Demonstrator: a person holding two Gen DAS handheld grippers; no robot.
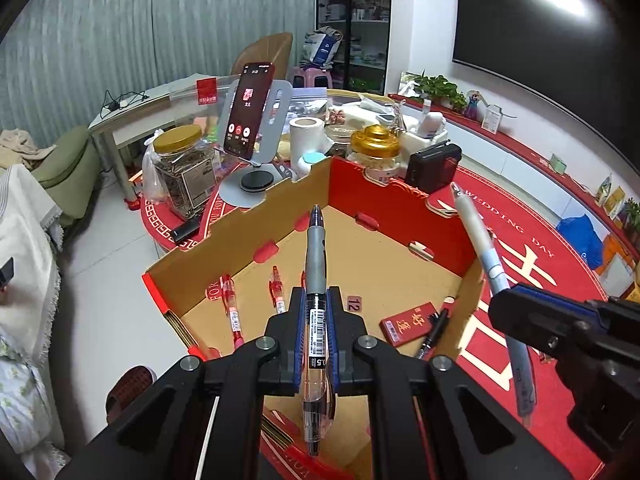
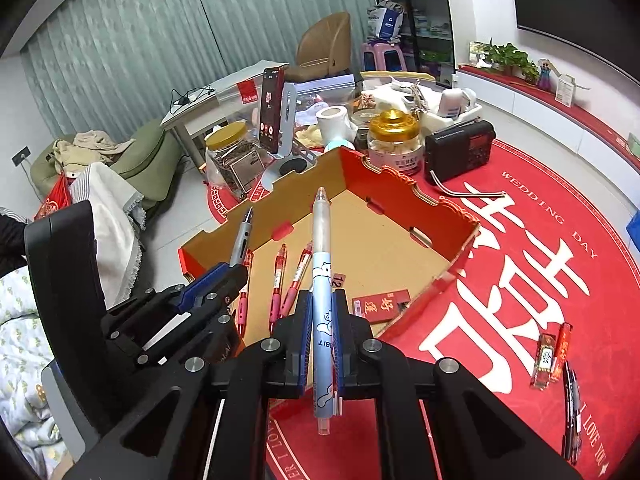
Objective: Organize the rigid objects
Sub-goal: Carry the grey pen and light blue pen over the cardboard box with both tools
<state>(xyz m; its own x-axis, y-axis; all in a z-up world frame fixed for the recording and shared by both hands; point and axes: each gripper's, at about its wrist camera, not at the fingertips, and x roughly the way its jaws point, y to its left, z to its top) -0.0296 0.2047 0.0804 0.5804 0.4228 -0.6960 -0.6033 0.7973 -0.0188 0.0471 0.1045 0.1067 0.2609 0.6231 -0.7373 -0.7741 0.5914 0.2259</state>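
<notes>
Above the cardboard box (image 1: 280, 216), left gripper (image 1: 316, 300) jaws tight on a grey pen (image 1: 315, 256) (right gripper (image 2: 323, 304) likewise, on a blue pen (image 2: 322, 280)).

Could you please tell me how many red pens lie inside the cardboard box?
3 red pens lie on the cardboard box floor: one beside the left tool, one in the middle, one beside the blue pen in the right tool. Others may hide behind the tools.
</notes>
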